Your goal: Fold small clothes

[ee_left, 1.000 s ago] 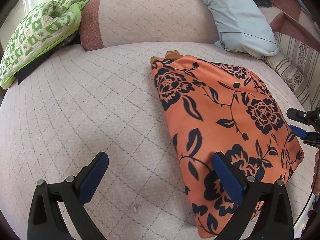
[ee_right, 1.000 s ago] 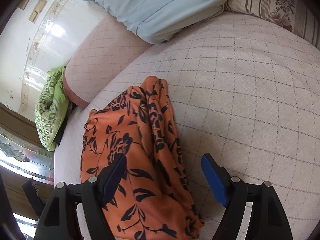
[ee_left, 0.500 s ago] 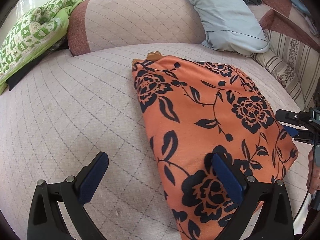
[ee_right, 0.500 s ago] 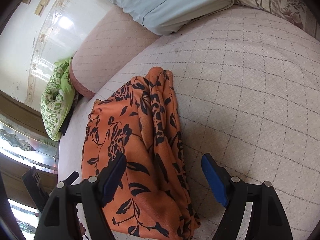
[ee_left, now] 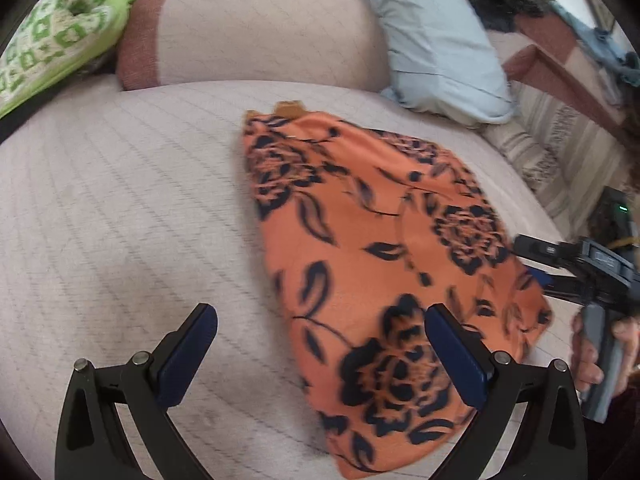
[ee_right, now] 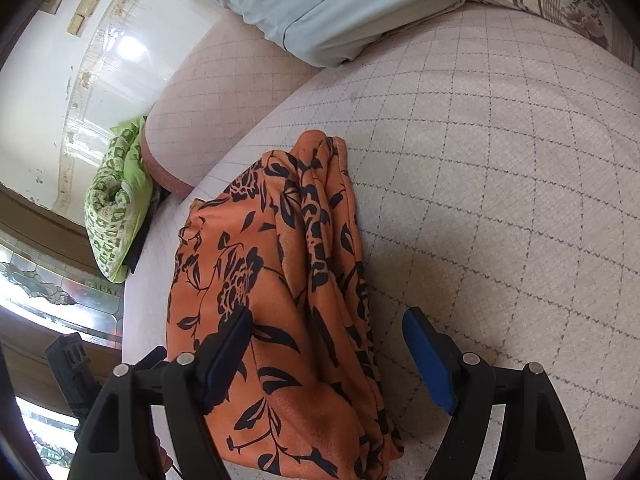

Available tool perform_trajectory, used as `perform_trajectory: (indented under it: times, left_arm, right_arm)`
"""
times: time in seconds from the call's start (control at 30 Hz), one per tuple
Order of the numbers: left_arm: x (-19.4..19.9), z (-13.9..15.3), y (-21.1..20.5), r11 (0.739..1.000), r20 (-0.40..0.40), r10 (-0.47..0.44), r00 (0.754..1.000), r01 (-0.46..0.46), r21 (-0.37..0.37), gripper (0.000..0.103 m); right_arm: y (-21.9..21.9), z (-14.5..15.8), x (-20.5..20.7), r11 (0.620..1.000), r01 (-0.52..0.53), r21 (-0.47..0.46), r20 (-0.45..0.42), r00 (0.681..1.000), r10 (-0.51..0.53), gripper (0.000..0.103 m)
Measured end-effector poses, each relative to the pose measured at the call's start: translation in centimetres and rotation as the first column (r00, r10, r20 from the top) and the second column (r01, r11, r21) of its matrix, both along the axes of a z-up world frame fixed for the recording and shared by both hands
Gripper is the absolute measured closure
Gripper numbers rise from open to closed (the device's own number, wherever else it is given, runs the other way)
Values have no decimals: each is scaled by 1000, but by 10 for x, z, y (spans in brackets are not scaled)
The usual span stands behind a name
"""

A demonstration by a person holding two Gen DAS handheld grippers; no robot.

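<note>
The left gripper (ee_left: pixel 320 354) hangs spread wide and empty over the near edge of an orange garment (ee_left: pixel 384 272), black flowers printed across it, folded flat on the quilted bed (ee_left: pixel 120 220). The right gripper (ee_right: pixel 328 354), jaws also wide apart, tilts down over the garment's bunched edge (ee_right: pixel 332 240), a hand (ee_left: pixel 588 356) gripping its handle.

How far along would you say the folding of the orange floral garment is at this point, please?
Already done: the orange floral garment lies folded over on the quilted bed cover, layered edges bunched along one side. In hand: nothing; the left hand-held gripper and right hand-held gripper hang open above it. Left: probably a final fold and tidying those bunched edges.
</note>
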State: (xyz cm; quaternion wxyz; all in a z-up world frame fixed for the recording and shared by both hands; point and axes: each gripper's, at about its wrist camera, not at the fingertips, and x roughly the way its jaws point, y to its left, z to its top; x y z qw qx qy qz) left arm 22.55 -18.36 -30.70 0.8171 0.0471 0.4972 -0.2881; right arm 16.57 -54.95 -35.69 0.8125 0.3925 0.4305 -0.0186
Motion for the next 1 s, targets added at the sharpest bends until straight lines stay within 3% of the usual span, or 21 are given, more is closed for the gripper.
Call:
perform_trajectory:
  times: [0.13,0.2,0.33,0.43,0.5,0.7,0.83,1.0]
  left_arm:
    - [-6,-4,-9,999,-6,-52,999,52,-14,0]
    - [-6,-8,-11,998,-27,-55,998,54,-20,1]
    - [-1,-16,-11,993,-105,-66,992,55,-104,7]
    - [0,-22,-14,994,-111,-61,992,50,-101,7]
    - [1,-27,-17,994,-131,-62,989,49,-103,7]
    - [12,-35,-10,980,-204,-40,978,-1,-198,8]
    - [13,-37,-5,977,-216,-15,976,-32,-209,16]
    - [10,-34,-3,982,-184,9,983,-43,-182,32]
  right_arm:
    - [-3,-8,2,999,-2,46,5,1000,1,23]
    - [-4,-11,4,997,-2,78,16,1000,1,23]
    - [-5,-18,12,989,-23,144,48,999,16,23]
    - [0,-34,21,974,-47,220,37,999,40,23]
    - [4,-35,23,979,-45,201,55,998,34,23]
    - [21,-33,29,979,-97,181,92,992,81,22]
    - [38,-28,33,983,-122,137,95,989,110,22]
    - [54,-19,39,992,-124,5,38,992,124,39]
